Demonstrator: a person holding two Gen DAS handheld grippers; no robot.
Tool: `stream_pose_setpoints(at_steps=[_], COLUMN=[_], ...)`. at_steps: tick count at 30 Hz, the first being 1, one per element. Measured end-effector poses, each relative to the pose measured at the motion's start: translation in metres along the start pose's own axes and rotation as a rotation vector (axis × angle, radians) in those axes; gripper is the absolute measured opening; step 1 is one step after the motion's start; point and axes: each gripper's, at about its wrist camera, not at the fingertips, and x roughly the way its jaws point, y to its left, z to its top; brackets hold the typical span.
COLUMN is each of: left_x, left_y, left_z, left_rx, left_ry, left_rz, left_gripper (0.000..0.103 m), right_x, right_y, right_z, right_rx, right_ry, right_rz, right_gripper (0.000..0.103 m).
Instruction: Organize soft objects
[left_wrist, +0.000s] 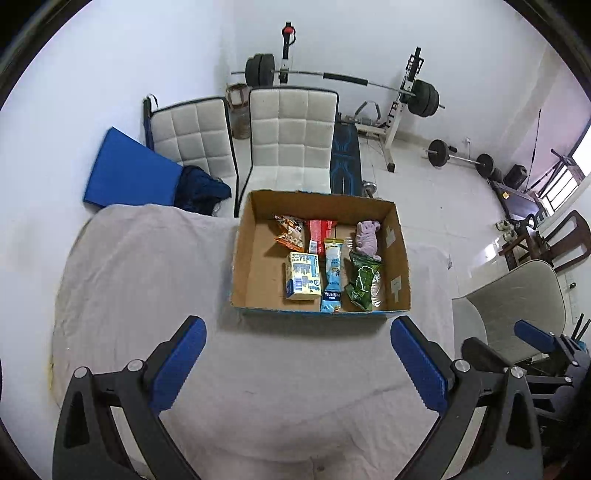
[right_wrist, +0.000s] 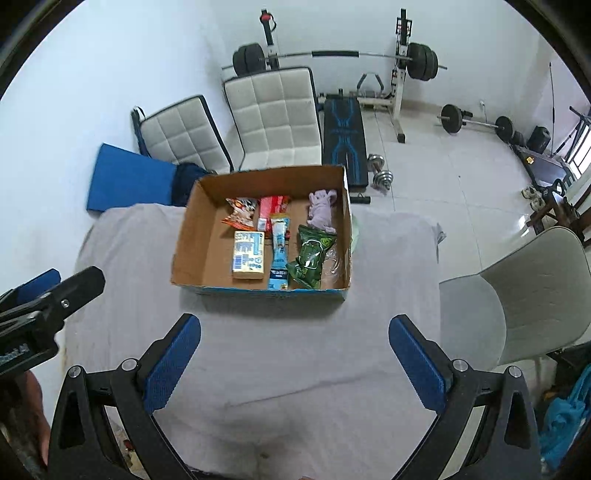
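Note:
An open cardboard box (left_wrist: 243, 254) (right_wrist: 188, 236) stands on a table covered with a pale cloth (left_wrist: 147, 266) (right_wrist: 388, 266). It holds a pale purple soft toy (left_wrist: 366, 237) (right_wrist: 322, 210), a green packet (left_wrist: 362, 280) (right_wrist: 311, 256), a light blue packet (left_wrist: 332, 277) (right_wrist: 279, 253), a yellow carton (left_wrist: 302, 276) (right_wrist: 248, 256), a red packet (left_wrist: 319, 232) (right_wrist: 269, 210) and an orange snack bag (left_wrist: 291, 230) (right_wrist: 240, 212). My left gripper (left_wrist: 298, 363) is open and empty, near of the box. My right gripper (right_wrist: 294, 363) is open and empty too.
Two white padded chairs (left_wrist: 291, 136) (right_wrist: 273, 118) stand behind the table, a blue mat (left_wrist: 129, 173) leans at the left, and a grey chair (right_wrist: 517, 295) stands at the right. A barbell rack and bench (right_wrist: 343, 136) fill the back of the room.

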Motion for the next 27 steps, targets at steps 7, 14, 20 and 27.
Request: stream_pose_setpoints(at_steps=[7,14,20,27], left_x=[-0.039,-0.068,-0.075,-0.068], left_y=[-0.001,0.001,0.004,0.003], left_z=[-0.017,-0.026,-0.028,-0.028], left_rx=[-0.002,0.0,-0.007,-0.002], left_ry=[-0.031,-0.08,-0.099,-0.11], left_rz=[-0.026,0.002,0.008,0.021], left_gripper=[0.103,0.103,0.103,0.103], right_x=[-0.061,-0.096,-0.115,-0.108], right_y=[0.002,0.009,0.012,0.01], right_z=[-0.021,-0.036,-0.039,-0.03], right_rx=[-0.011,-0.033,-0.041,-0.027], right_ry=[-0.07,-0.09,-0.119,-0.138], right_rz=[-0.017,-0.011,-0.016,-0.044], right_gripper=[0.103,0.103,0.103,0.103])
